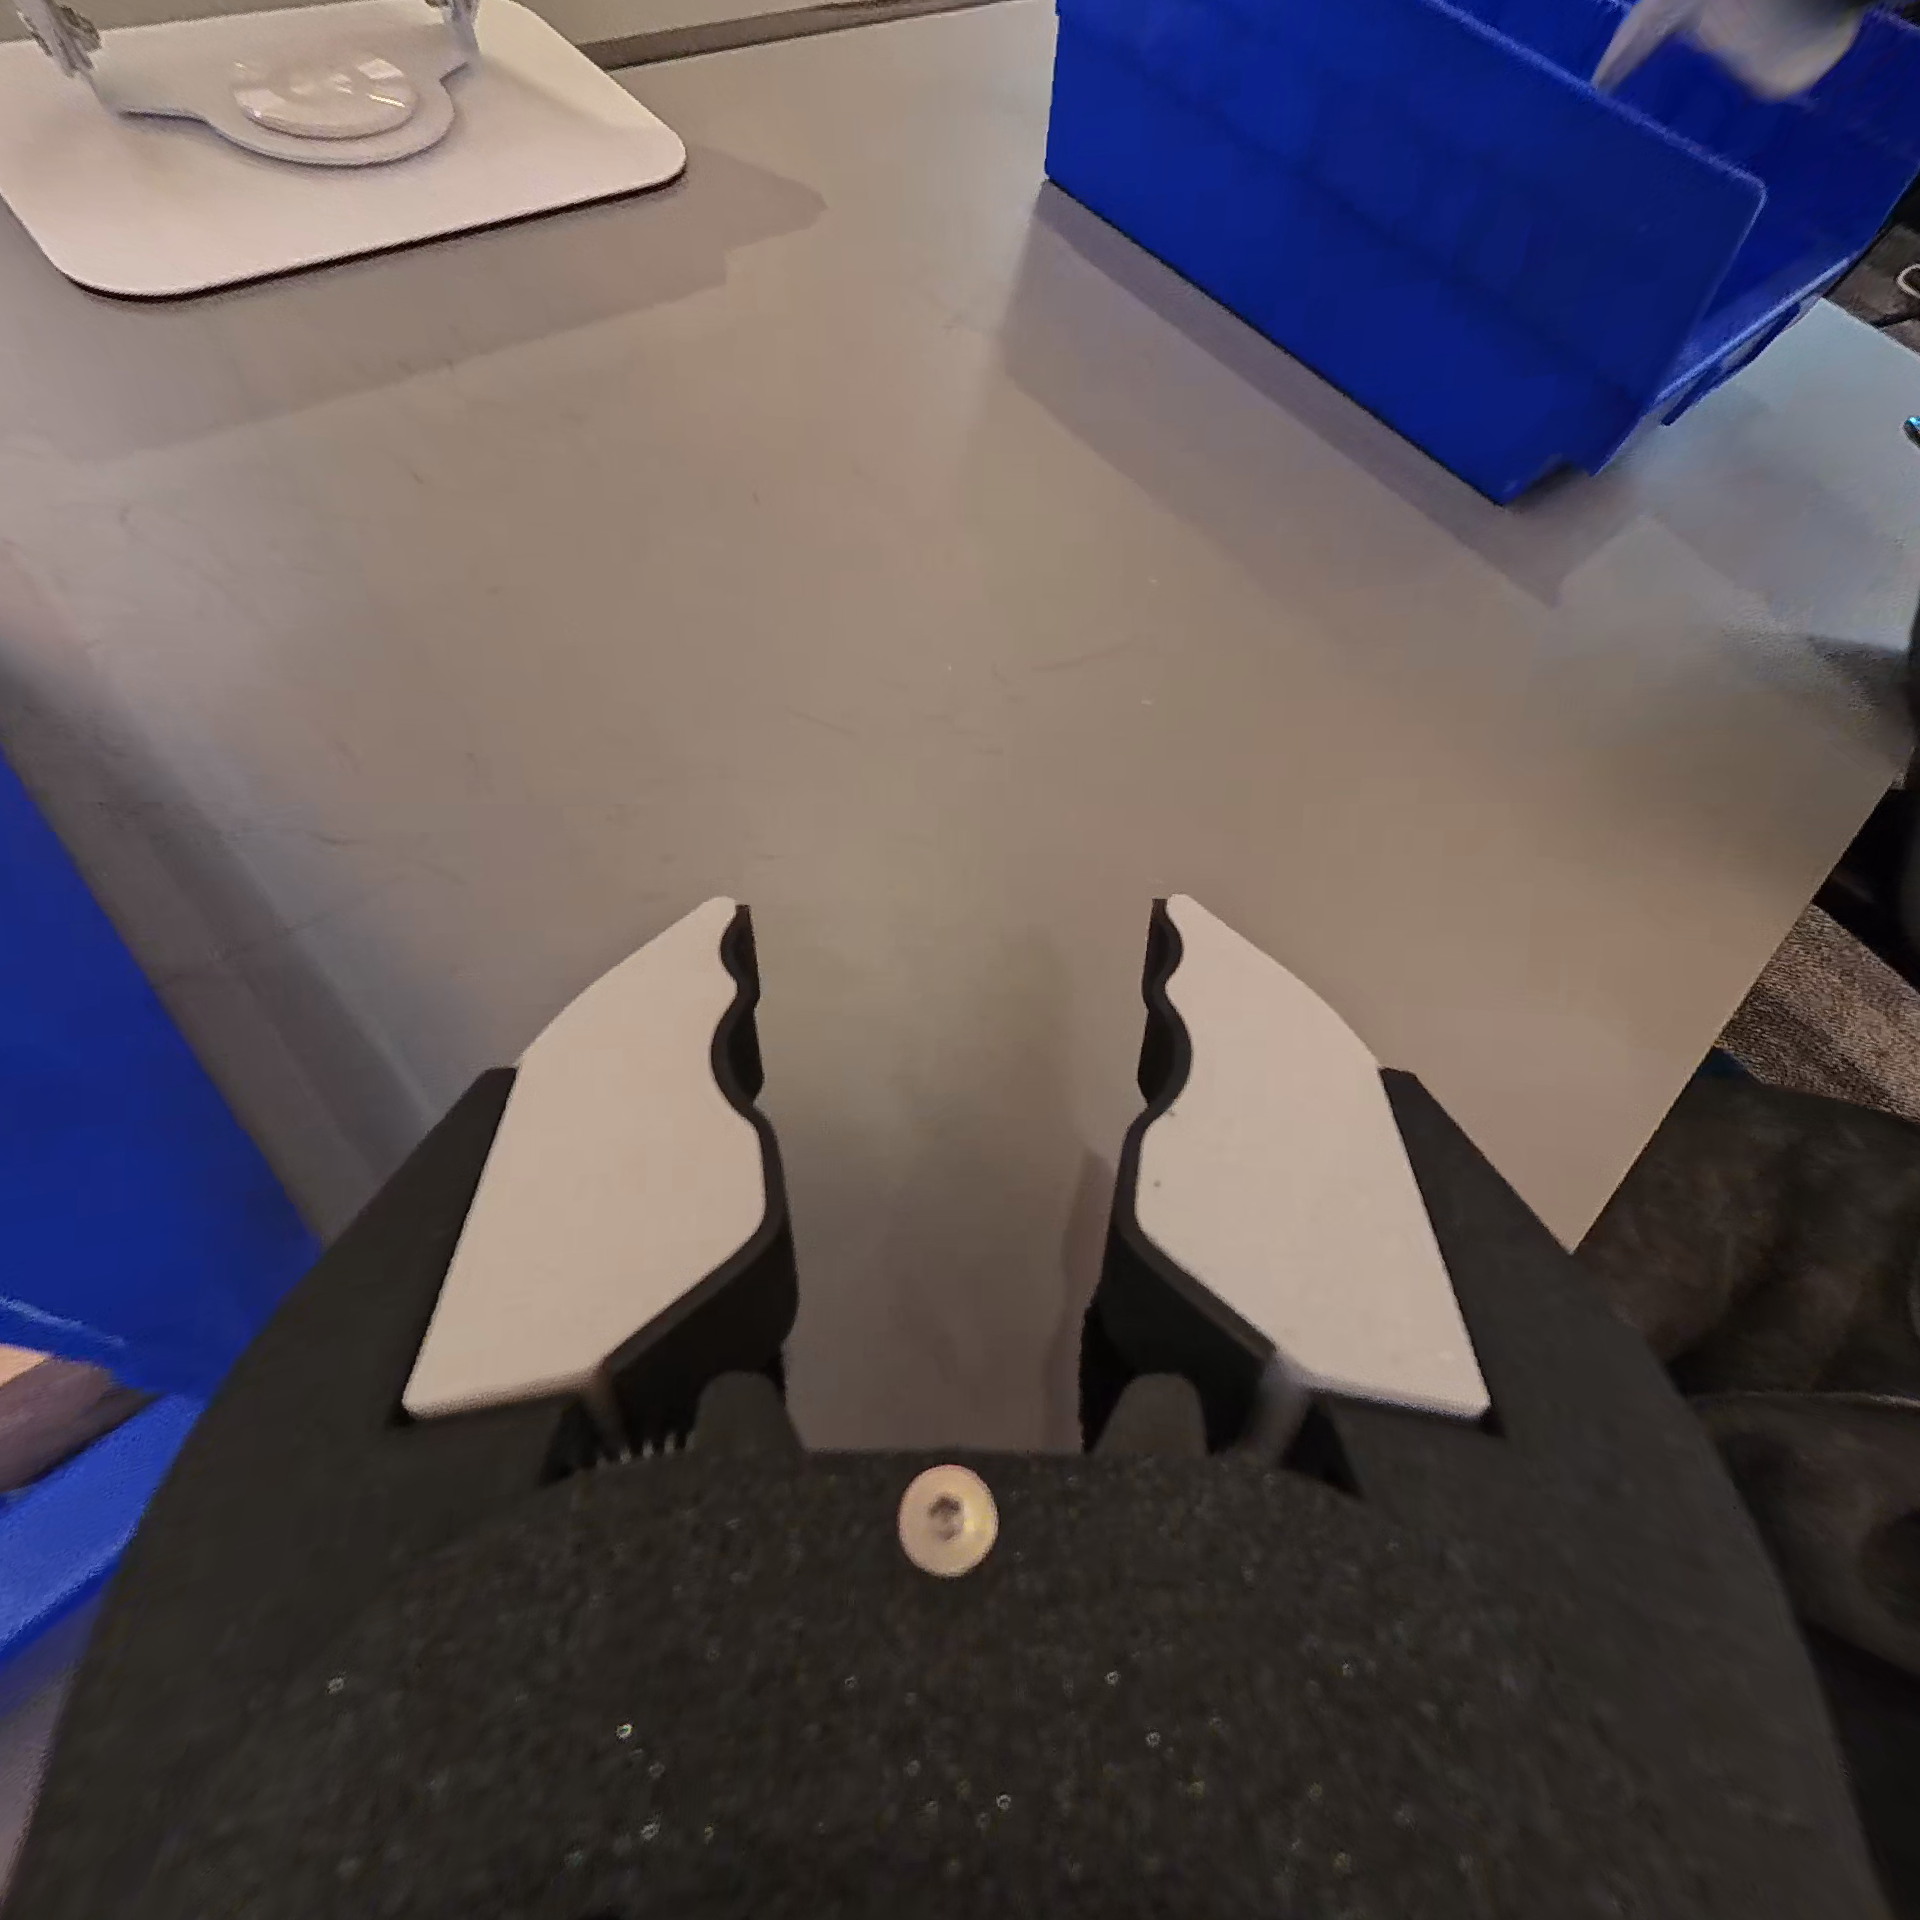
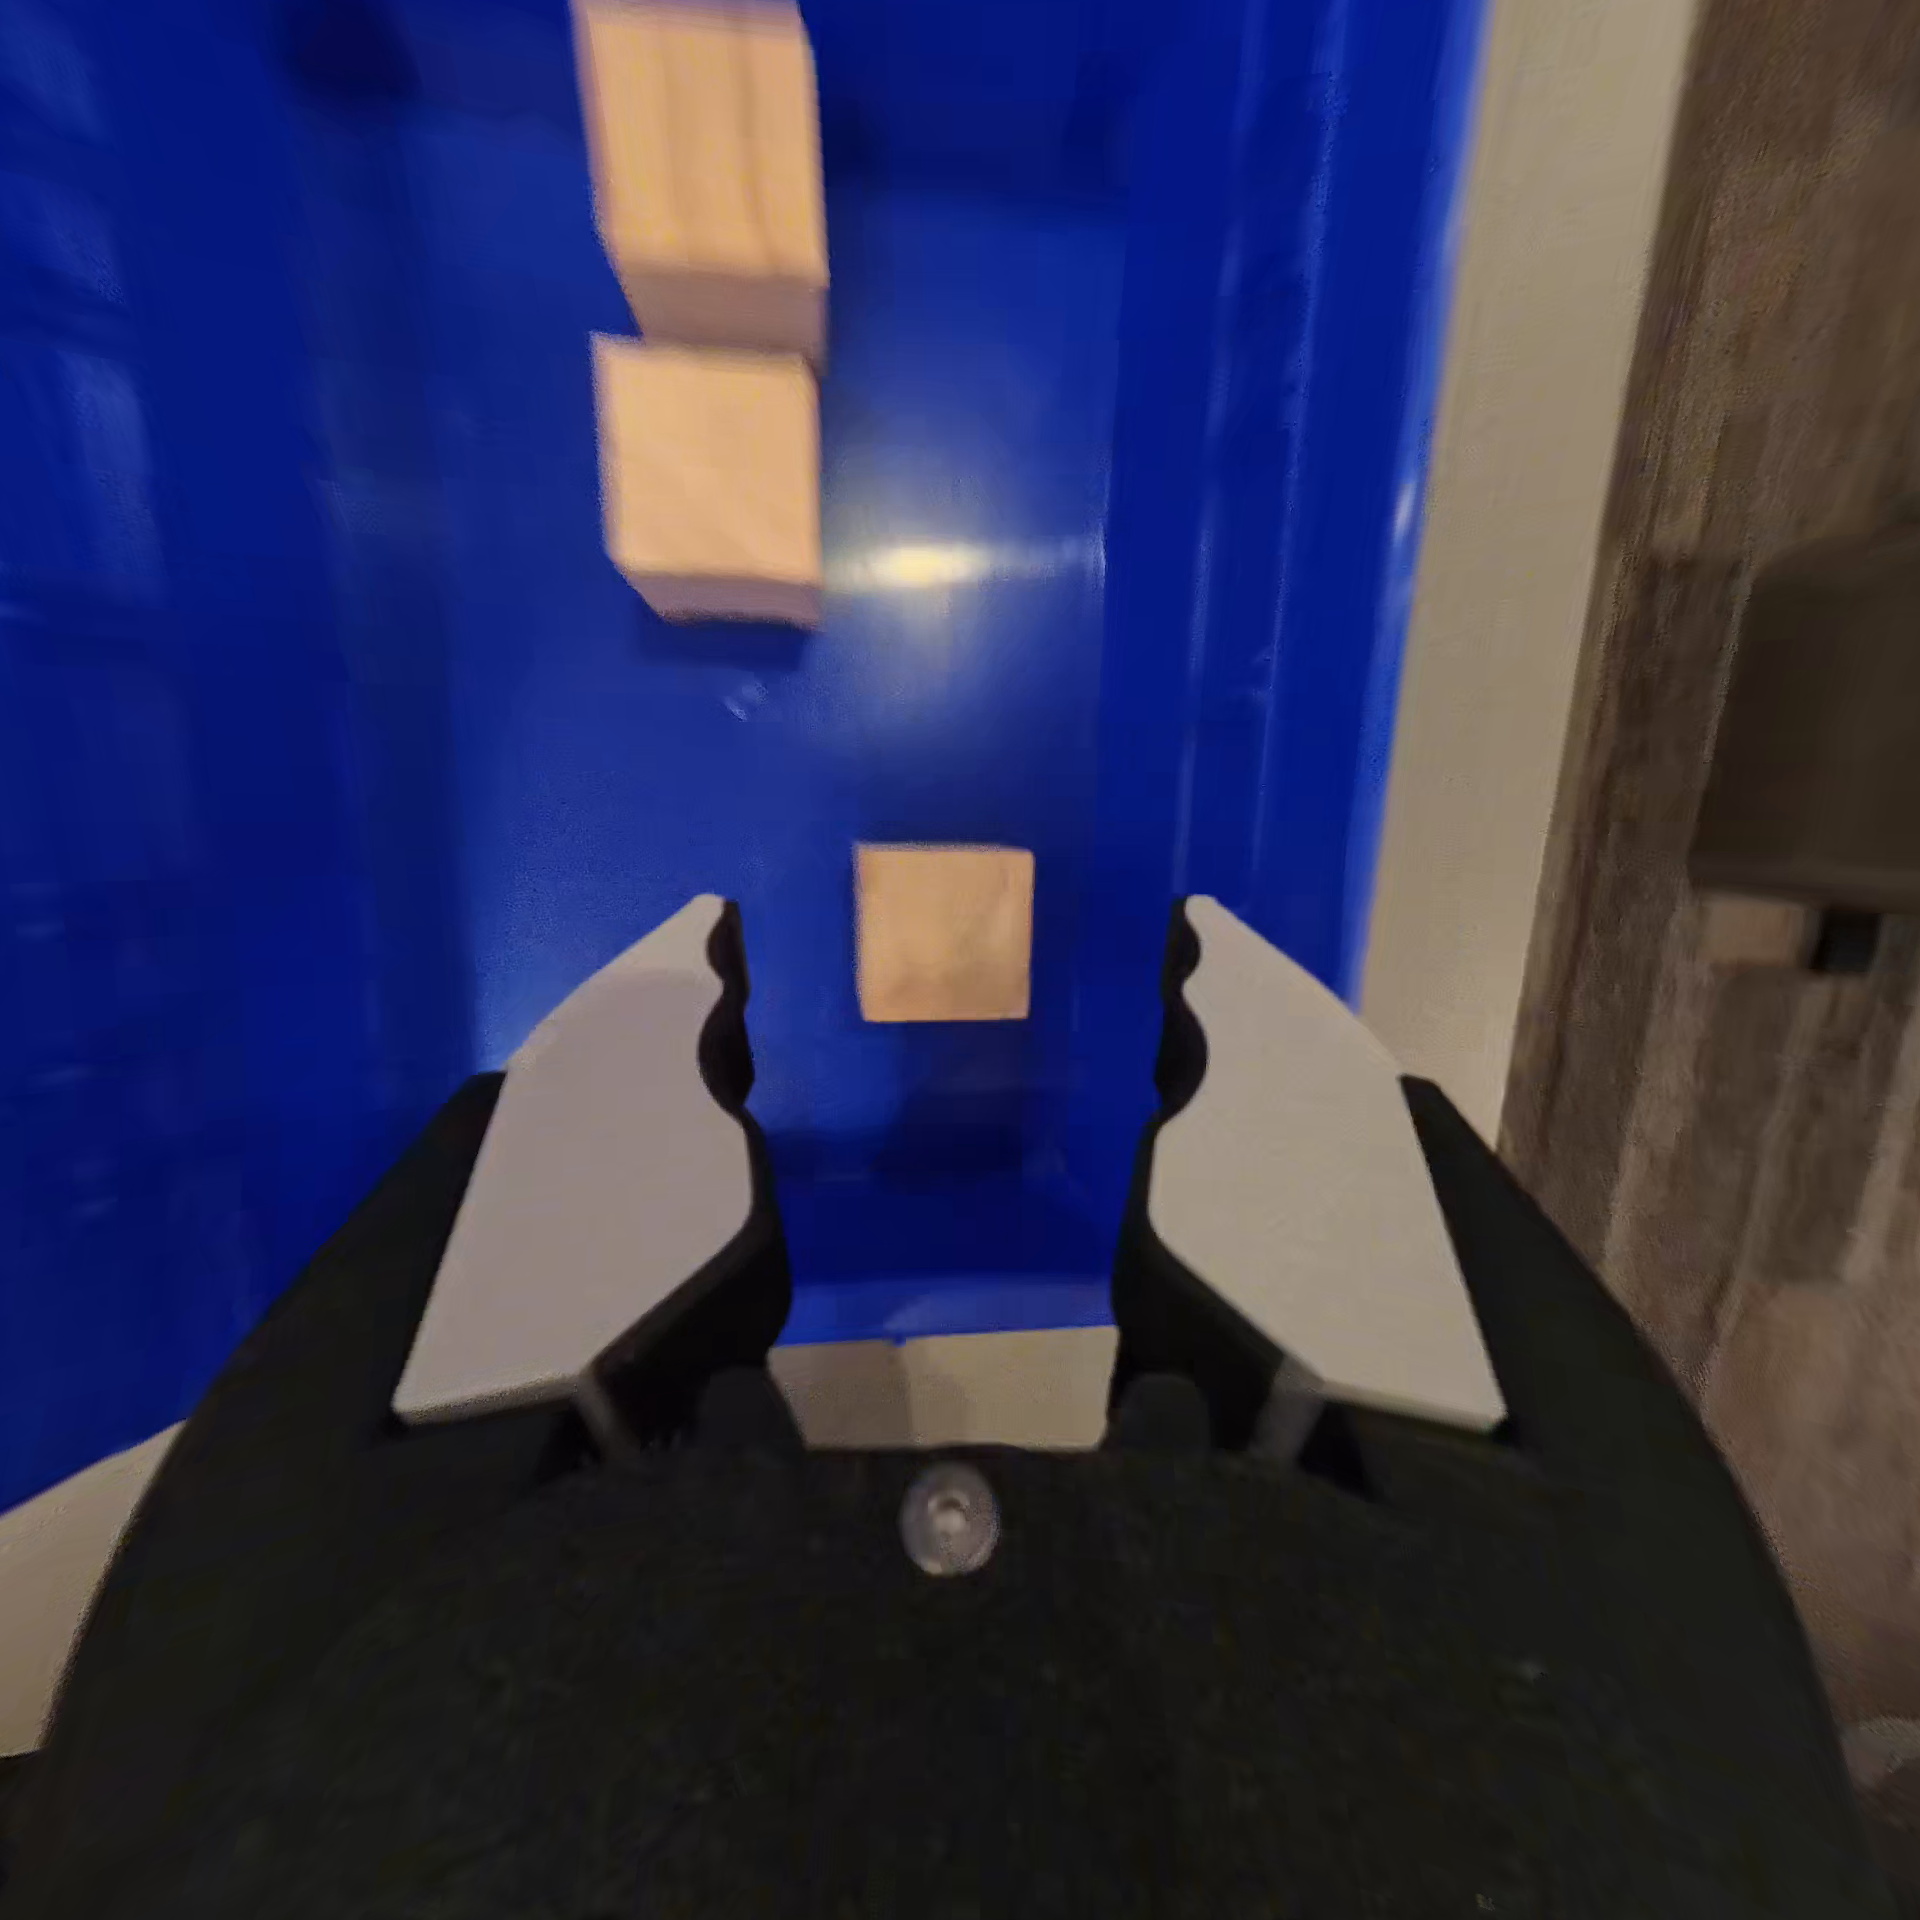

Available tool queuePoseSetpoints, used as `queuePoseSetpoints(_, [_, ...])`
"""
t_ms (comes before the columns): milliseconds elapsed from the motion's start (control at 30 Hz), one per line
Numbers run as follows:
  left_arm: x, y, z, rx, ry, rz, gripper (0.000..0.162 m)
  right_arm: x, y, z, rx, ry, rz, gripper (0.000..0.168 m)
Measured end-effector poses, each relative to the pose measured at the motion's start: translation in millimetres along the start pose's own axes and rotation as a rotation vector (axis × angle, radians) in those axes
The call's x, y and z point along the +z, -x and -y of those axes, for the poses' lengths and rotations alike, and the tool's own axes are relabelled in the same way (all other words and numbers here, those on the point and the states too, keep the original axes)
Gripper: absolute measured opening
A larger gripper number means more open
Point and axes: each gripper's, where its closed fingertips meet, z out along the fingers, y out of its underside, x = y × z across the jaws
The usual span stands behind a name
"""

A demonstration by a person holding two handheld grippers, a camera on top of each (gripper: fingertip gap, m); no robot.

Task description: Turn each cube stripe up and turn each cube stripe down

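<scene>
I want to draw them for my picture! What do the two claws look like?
Both look alike. The left claw and the right claw each have a chunky black body with a rough, speckled surface and one shiny silver screw in the middle. Two fingers stick out like a beak, flat and pale grey on top, with wavy black rubbery pads along the inner edges. No cables or sleeves show.

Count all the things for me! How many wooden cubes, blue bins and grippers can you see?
Wooden cubes: 3
Blue bins: 3
Grippers: 2, left gripper, right gripper
White tray: 1
Total: 9
</scene>
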Motion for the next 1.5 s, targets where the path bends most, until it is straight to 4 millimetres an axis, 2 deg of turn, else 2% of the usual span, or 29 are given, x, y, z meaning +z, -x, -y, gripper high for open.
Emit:
queuePoseSetpoints(67, [0.3, 1.3, -0.4, -0.003, 0.003, 0.001, 0.07, -39.7, 22.5, 27.0, -0.026, -0.21, 0.096, 0.076])
queuePoseSetpoints(100, [0.8, 2.0, -1.1, -0.001, 0.006, 0.003, 0.07, -61.3, 43.5, 40.8, -0.058, -0.336, 0.182, 0.073])
queuePoseSetpoints(167, [2.2, 3.5, -2.9, 0.0, 0.012, 0.008, 0.07, -105.9, 103.2, 60.6, -0.18, -0.616, 0.423, 0.067])
queuePoseSetpoints(200, [2.9, 3.7, -4.0, 0.0, 0.015, 0.009, 0.07, -126.0, 136.7, 63.4, -0.236, -0.754, 0.559, 0.068])
queuePoseSetpoints(267, [4.3, 3.8, -5.9, -0.001, 0.021, 0.009, 0.071, -153.6, 200.9, 52.4, -0.283, -0.937, 0.835, 0.068])
queuePoseSetpoints(333, [4.9, 4.2, -7.9, 0.004, 0.026, 0.014, 0.071, -156.0, 259.2, 21.8, -0.3, -0.948, 1.073, 0.068])
queuePoseSetpoints(367, [5.0, 5.0, -8.6, 0.005, 0.027, 0.018, 0.071, -151.0, 282.1, 5.6, -0.325, -0.946, 1.136, 0.06])
queuePoseSetpoints(433, [5.0, 4.4, -8.7, -0.004, 0.033, 0.01, 0.071, -136.7, 312.8, -12.3, -0.389, -0.986, 1.13, 0.058])
queuePoseSetpoints(500, [3.4, 2.3, -7.7, -0.007, 0.031, -0.007, 0.071, -128.0, 331.0, -21.2, -0.433, -0.969, 1.114, 0.058])
queuePoseSetpoints(600, [-5.6, -0.5, -2.5, 0.002, 0.045, -0.045, 0.071, -122.3, 342.4, -28.8, -0.499, -0.93, 1.106, 0.058])
queuePoseSetpoints(667, [-25.5, 1.2, 9.4, 0.051, 0.054, -0.088, 0.071, -118.6, 342.7, -31.1, -0.489, -0.921, 1.117, 0.057])
queuePoseSetpoints(700, [-38.9, 14.7, 16.0, 0.081, 0.06, -0.049, 0.071, -116.5, 342.7, -32.7, -0.479, -0.903, 1.133, 0.056])
queuePoseSetpoints(767, [-67.1, 55.5, 22.9, 0.124, 0.102, 0.069, 0.069, -111.9, 341.8, -34.3, -0.445, -0.869, 1.162, 0.055])
queuePoseSetpoints(833, [-86.8, 94.9, 13.1, 0.125, 0.232, 0.132, 0.069, -108.7, 341.4, -35.0, -0.414, -0.839, 1.193, 0.054])
queuePoseSetpoints(900, [-93.7, 123.1, 0.2, 0.186, 0.372, 0.151, 0.065, -106.5, 341.2, -34.0, -0.393, -0.817, 1.215, 0.054])
queuePoseSetpoints(1000, [-91.4, 146.3, -21.3, 0.459, 0.586, 0.104, 0.065, -107.0, 341.1, -32.1, -0.37, -0.798, 1.249, 0.052])
queuePoseSetpoints(1067, [-85.2, 154.5, -29.2, 0.543, 0.689, 0.049, 0.065, -106.1, 340.7, -32.6, -0.362, -0.783, 1.257, 0.052])
queuePoseSetpoints(1200, [-70.3, 162.4, -20.7, 0.599, 0.75, -0.071, 0.06, -103.3, 338.3, -32.3, -0.354, -0.783, 1.242, 0.051])
queuePoseSetpoints(1333, [-63.3, 156.4, -27.3, 0.649, 0.801, -0.242, 0.059, -99.9, 336.1, -32.8, -0.347, -0.775, 1.236, 0.051])
queuePoseSetpoints(1400, [-60.1, 155.2, -33.5, 0.656, 0.837, -0.278, 0.06, -98.0, 335.1, -32.0, -0.342, -0.771, 1.236, 0.051])
queuePoseSetpoints(1467, [-54.7, 158.4, -39.2, 0.678, 0.863, -0.27, 0.068, -96.9, 335.0, -30.9, -0.331, -0.764, 1.244, 0.051])
queuePoseSetpoints(1500, [-52.6, 157.4, -43.8, 0.688, 0.874, -0.281, 0.064, -96.2, 335.3, -30.5, -0.324, -0.759, 1.251, 0.051])
